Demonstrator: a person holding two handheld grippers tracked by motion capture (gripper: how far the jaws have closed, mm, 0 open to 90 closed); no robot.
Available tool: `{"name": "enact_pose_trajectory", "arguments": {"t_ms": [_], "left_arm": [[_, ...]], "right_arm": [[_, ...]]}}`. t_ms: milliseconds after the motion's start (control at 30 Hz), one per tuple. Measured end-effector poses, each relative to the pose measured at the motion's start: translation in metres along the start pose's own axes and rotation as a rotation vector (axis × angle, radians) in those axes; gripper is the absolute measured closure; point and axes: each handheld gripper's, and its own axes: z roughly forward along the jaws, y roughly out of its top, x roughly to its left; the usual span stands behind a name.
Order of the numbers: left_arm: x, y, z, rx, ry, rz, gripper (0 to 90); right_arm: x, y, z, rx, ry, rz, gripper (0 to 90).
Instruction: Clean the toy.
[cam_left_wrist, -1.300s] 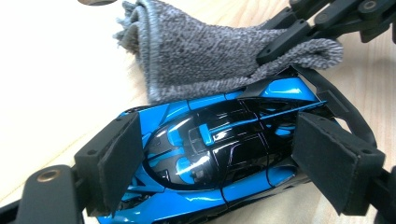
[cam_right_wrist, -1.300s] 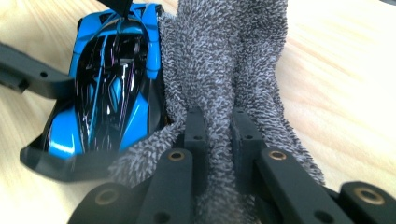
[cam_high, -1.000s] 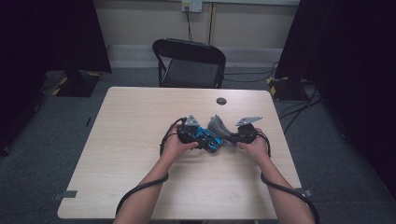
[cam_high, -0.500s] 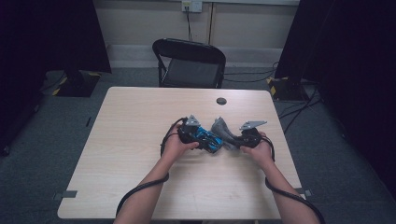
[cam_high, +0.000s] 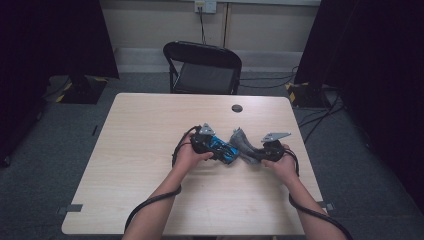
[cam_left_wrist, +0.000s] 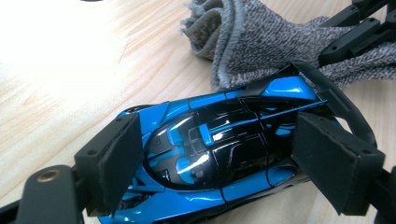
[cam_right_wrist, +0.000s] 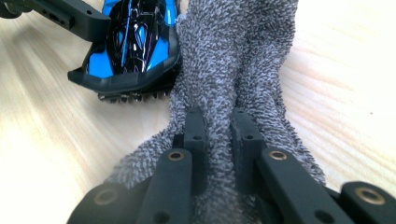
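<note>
Since the earlier frames the right gripper (cam_high: 260, 154) has slid a little outward toward the table's (cam_high: 150, 150) right edge, dragging the grey cloth (cam_right_wrist: 233, 60) it pinches tight between nearly closed jaws. Meanwhile the left gripper (cam_high: 220, 150) stays put, its jaws set wide and clamped on the flanks of the blue toy car (cam_left_wrist: 219, 149) at mid-table; that grip probably steadies the car so the cloth, touching its tail, can wipe it.

Light wooden table (cam_high: 140, 165), black folding chair (cam_high: 202, 67) behind it, grey carpet floor (cam_high: 45, 165), dark curtains (cam_high: 55, 35), beige wall (cam_high: 150, 22)
</note>
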Motion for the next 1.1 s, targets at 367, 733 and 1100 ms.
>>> {"name": "enact_pose_trajectory", "arguments": {"t_ms": [367, 733, 1100], "left_arm": [[-0.001, 0.000, 0.000, 0.001, 0.004, -0.004, 16.3], [-0.001, 0.002, 0.000, 0.015, 0.003, -0.004, 16.4], [-0.002, 0.006, 0.000, 0.041, 0.008, 0.000, 17.6]], "right_arm": [[-0.001, -0.011, -0.013, 0.000, 0.010, 0.015, 79.9], [0.000, -0.024, -0.030, 0.001, 0.018, 0.026, 80.0], [-0.007, -0.034, -0.056, -0.031, 0.006, 0.072, 80.1]]}}
